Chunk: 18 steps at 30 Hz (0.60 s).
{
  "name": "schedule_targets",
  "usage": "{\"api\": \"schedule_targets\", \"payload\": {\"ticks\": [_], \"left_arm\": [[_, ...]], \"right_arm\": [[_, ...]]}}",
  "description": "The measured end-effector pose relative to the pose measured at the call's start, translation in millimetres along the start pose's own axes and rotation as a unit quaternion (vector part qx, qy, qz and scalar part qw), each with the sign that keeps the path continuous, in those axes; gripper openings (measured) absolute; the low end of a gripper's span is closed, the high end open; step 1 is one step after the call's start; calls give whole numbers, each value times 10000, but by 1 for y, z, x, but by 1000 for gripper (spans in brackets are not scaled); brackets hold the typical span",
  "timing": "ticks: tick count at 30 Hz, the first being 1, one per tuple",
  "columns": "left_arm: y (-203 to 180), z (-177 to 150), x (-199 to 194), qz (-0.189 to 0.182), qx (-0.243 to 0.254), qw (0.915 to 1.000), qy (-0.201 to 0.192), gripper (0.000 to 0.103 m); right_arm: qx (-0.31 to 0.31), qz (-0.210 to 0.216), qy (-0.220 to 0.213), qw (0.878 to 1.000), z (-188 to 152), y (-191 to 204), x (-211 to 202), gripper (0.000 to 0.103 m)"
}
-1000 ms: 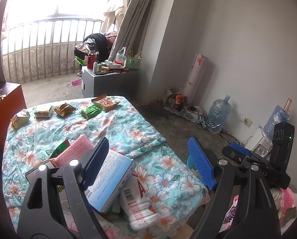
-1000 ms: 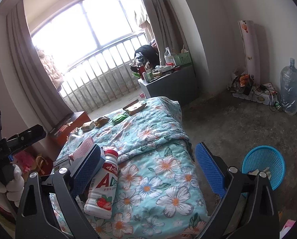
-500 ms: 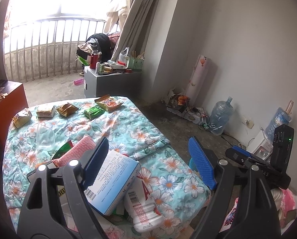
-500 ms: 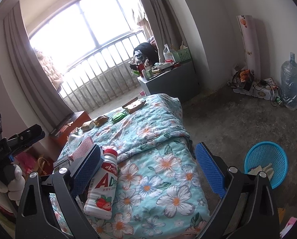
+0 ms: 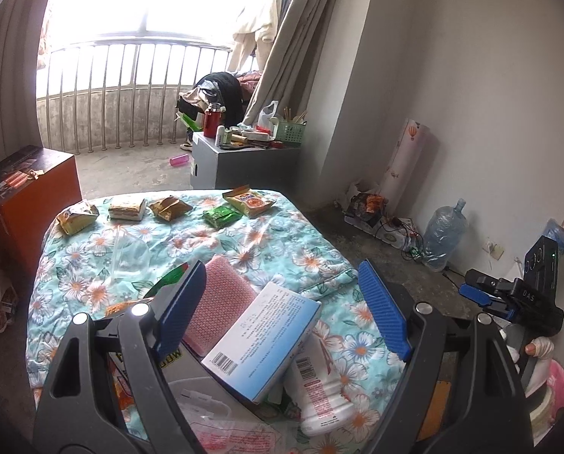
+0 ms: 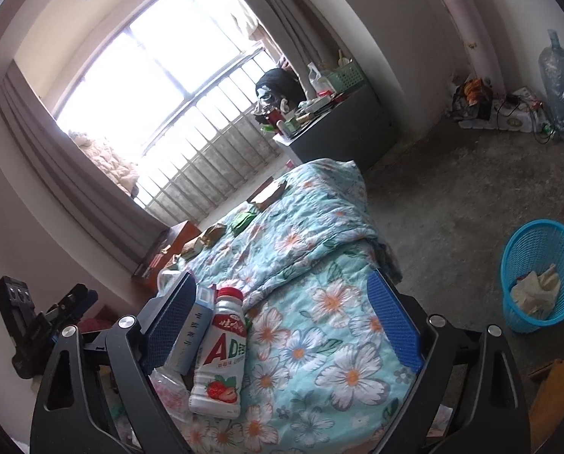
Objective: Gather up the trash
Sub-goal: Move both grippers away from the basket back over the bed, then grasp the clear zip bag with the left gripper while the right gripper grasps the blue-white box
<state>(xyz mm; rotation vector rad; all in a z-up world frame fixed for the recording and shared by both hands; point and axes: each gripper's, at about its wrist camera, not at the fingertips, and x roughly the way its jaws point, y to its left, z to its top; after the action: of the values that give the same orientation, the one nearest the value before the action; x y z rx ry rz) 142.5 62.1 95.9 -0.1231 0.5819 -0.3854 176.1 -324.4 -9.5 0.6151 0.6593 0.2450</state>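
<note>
Trash lies heaped on the quilt (image 5: 304, 249) right under both grippers — a box (image 5: 263, 344) and a pink pad (image 5: 217, 306) between the wide-open fingers of the left gripper (image 5: 282, 310), and a white bottle (image 6: 219, 355) just inside the left finger of the right gripper (image 6: 282, 325), which also stands wide open and holds nothing. This looks like the approach to a first pick, neither gripper yet closed on anything. Next, one gripper must settle over a single piece — the bottle seems easiest — and close on it, then carry it to the blue basket (image 6: 539, 276) on the floor, off to the right of the right gripper. The overlapping box and pad may get in the way. Snack packets (image 5: 168, 208) lie far ahead in a row.
</note>
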Motion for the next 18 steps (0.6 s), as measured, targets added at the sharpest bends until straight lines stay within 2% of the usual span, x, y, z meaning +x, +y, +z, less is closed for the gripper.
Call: {"api": "schedule_targets", "payload": {"ticks": [6,12,15,18], "left_arm": [[36,-9,-9,170,-345,9992,-101,78],[83,-10,-16,356,-823,9958,-181,71],[111,-5,-12,326,-1208,9921,-97,64],[137,-8,-9,37,-1759,9844,-4,56]], "right_arm": [[-9,461,625,9970,-16,17,37,79],[-50,792,1102,9907,-26,37,66,74],[-84,888,1233,9883,-28,46,76,74],[-60,1038,1369,9851,-28,52,83,74]]}}
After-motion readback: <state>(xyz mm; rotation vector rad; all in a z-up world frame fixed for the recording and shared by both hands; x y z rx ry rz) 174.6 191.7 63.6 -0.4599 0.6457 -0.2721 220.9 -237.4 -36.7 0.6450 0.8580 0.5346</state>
